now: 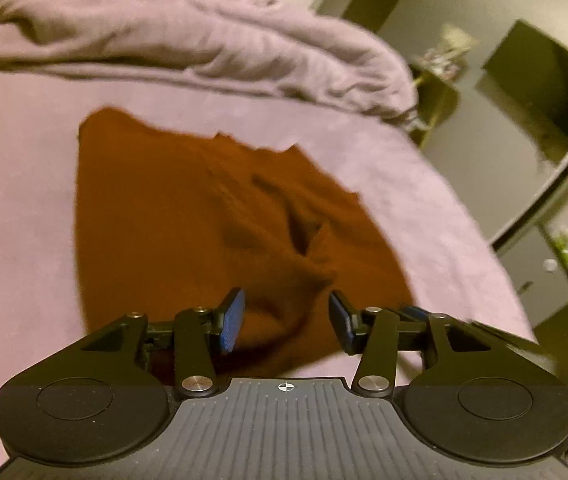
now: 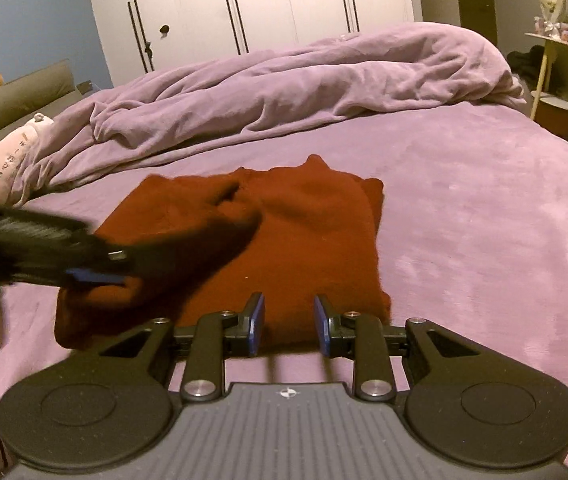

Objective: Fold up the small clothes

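A rust-red knitted garment [image 2: 308,232] lies partly folded on the lilac bed cover [image 2: 484,240], with a sleeve laid across its upper left. In the right wrist view my right gripper [image 2: 289,325] hovers at the garment's near edge, open, with a gap between the blue pads [image 2: 255,322]. My left gripper [image 2: 96,270] appears there as a dark blur over the garment's left side. In the left wrist view the left gripper [image 1: 287,320] is open just above the rumpled garment [image 1: 172,216], and nothing is pinched between its pads.
A bunched lilac duvet [image 2: 284,84] lies across the far half of the bed. A white pillow [image 2: 8,156] and a grey headboard [image 2: 20,96] are at the left, white wardrobe doors [image 2: 268,4] behind. A small side table [image 2: 560,76] stands off the bed's right edge.
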A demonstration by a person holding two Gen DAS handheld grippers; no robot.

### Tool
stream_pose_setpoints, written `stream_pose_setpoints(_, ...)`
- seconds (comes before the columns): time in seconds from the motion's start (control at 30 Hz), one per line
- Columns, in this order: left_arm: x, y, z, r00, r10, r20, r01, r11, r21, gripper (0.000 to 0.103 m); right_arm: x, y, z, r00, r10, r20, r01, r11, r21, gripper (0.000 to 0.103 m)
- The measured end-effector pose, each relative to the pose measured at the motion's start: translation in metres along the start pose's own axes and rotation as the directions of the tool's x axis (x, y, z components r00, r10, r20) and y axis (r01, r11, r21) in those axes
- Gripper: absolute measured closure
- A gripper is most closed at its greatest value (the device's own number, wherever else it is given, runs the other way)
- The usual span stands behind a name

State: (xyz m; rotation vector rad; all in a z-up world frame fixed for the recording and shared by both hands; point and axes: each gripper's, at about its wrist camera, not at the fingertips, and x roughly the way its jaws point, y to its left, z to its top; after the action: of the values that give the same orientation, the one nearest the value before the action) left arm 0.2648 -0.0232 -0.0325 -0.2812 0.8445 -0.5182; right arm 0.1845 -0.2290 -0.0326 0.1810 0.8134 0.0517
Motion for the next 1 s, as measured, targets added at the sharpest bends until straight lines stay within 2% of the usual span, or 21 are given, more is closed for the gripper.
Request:
stream_pose_setpoints(0.07,-0.030,0.008,0.001,0.999,0.002,0.054,-0.001,1.000,-0.019,0.041,0.003,-0.003,0.006,1.000,0.026,0.001,-0.026,0.999,0.030,0.074)
stream_pose_setpoints(0.17,-0.052,0.028,0.008,0.984,0.116,0.135,-0.112,0.993,-0.037,0.036,0.010,0.000,0.019,0.998,0.069,0.016,-0.070,0.995,0.065,0.074)
stream_pose_setpoints(0.27,-0.052,0.056,0.009,0.976,0.194,0.095,-0.183,0.976,-0.116,0.035,0.014,0.015,0.036,0.990,0.137,0.036,-0.139,0.988,0.068,0.065)
stream_pose_setpoints(0.3,-0.048,0.065,0.007,0.979,0.188,0.077,-0.177,0.975,-0.138,0.035,0.016,0.021,0.042,0.985,0.168,0.042,-0.171,0.983,0.063,0.056)
stream_pose_setpoints(0.33,-0.042,0.072,0.004,0.981,0.185,0.057,-0.174,0.972,-0.157,0.035,0.020,0.028,0.047,0.976,0.213,0.038,-0.215,0.975,0.059,0.042)
stream_pose_setpoints(0.37,-0.036,0.077,0.001,0.981,0.193,0.035,-0.184,0.968,-0.171,0.035,0.027,0.033,0.052,0.966,0.259,0.017,-0.260,0.964,0.053,0.036)
stream_pose_setpoints(0.47,-0.024,0.083,-0.007,0.977,0.214,-0.003,-0.211,0.960,-0.184,0.035,0.061,0.046,0.059,0.946,0.313,-0.089,-0.310,0.950,0.046,0.034)
stream_pose_setpoints(0.5,-0.023,0.083,-0.010,0.977,0.214,-0.006,-0.211,0.959,-0.189,0.035,0.075,0.048,0.059,0.935,0.325,-0.141,-0.320,0.946,0.054,0.036)
stream_pose_setpoints(0.57,-0.024,0.085,-0.012,0.978,0.207,0.001,-0.203,0.959,-0.196,0.035,0.096,0.048,0.055,0.915,0.344,-0.212,-0.331,0.939,0.093,0.051)
stream_pose_setpoints(0.6,-0.026,0.088,-0.014,0.978,0.209,0.005,-0.204,0.959,-0.197,0.033,0.100,0.048,0.054,0.908,0.355,-0.221,-0.342,0.935,0.096,0.061)
stream_pose_setpoints(0.67,-0.026,0.090,-0.011,0.976,0.216,0.011,-0.209,0.957,-0.198,0.032,0.098,0.049,0.053,0.909,0.359,-0.209,-0.353,0.933,0.068,0.073)
stream_pose_setpoints(0.73,-0.021,0.089,-0.008,0.977,0.214,0.012,-0.207,0.957,-0.205,0.032,0.093,0.052,0.052,0.923,0.327,-0.201,-0.329,0.944,0.026,0.084)
stream_pose_setpoints(0.8,-0.020,0.085,-0.004,0.976,0.218,0.017,-0.210,0.956,-0.204,0.032,0.079,0.058,0.056,0.945,0.283,-0.163,-0.296,0.954,-0.055,0.086)
stream_pose_setpoints(0.83,-0.019,0.082,-0.002,0.975,0.220,0.022,-0.211,0.957,-0.197,0.032,0.070,0.059,0.057,0.956,0.262,-0.131,-0.274,0.958,-0.087,0.093)
stream_pose_setpoints(0.9,-0.014,0.075,0.000,0.975,0.224,0.018,-0.216,0.957,-0.192,0.031,0.058,0.053,0.057,0.974,0.204,-0.095,-0.214,0.970,-0.114,0.096)
stream_pose_setpoints(0.93,-0.009,0.073,0.001,0.977,0.212,0.013,-0.205,0.960,-0.190,0.031,0.059,0.047,0.054,0.979,0.180,-0.099,-0.190,0.976,-0.106,0.096)
stream_pose_setpoints(1.0,0.006,0.069,0.001,0.980,0.201,-0.014,-0.200,0.964,-0.178,0.029,0.071,0.035,0.044,0.970,0.185,-0.159,-0.196,0.979,-0.055,0.096)
